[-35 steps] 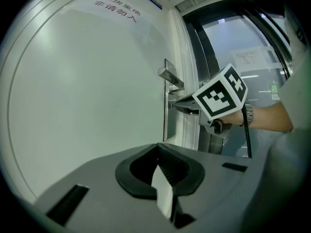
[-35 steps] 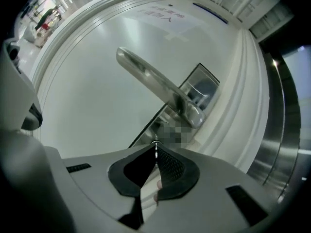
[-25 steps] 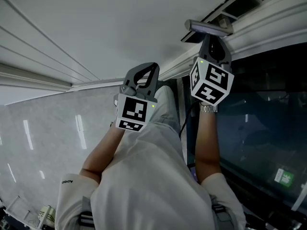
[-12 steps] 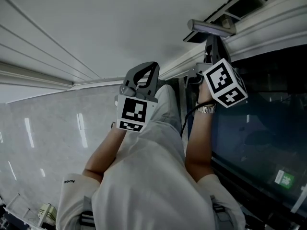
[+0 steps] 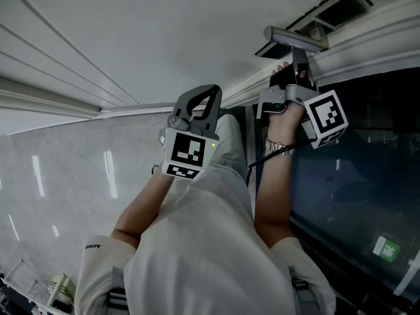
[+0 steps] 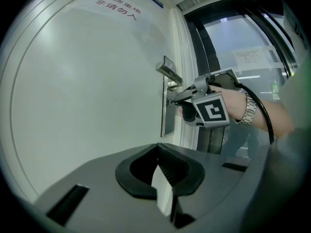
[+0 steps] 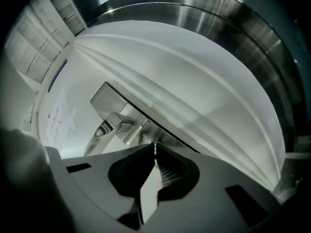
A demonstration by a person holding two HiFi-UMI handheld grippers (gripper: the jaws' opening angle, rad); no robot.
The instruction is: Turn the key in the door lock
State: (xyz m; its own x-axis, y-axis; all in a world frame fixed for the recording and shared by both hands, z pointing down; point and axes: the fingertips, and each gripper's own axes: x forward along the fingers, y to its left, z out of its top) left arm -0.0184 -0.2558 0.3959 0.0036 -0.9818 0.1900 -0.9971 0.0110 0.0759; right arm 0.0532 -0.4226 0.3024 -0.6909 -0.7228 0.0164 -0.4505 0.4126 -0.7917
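Holding my right gripper (image 7: 155,145) level at the lock, I have its jaws pressed together just below the brushed silver lever handle (image 6: 168,73) of the plain white door (image 6: 87,91). The small key belongs there, in the tall steel lock plate (image 6: 168,123) under that handle. My tips cover the spot, so I cannot make the key out or swear it is pinched between them.

That is my first worry: a thin key gives the pads little to bite, and a twist may let them skid round it without turning it. My second is a crooked wrist. If I roll off the keyhole's line, I judge the key could bind or bend. The handle also sits close above my gripper's body, so a wide roll may knock it.

My left gripper (image 6: 158,149) hangs well apart from the handle, jaws closed with nothing between them. It steadies nothing, so a freed door may swing.
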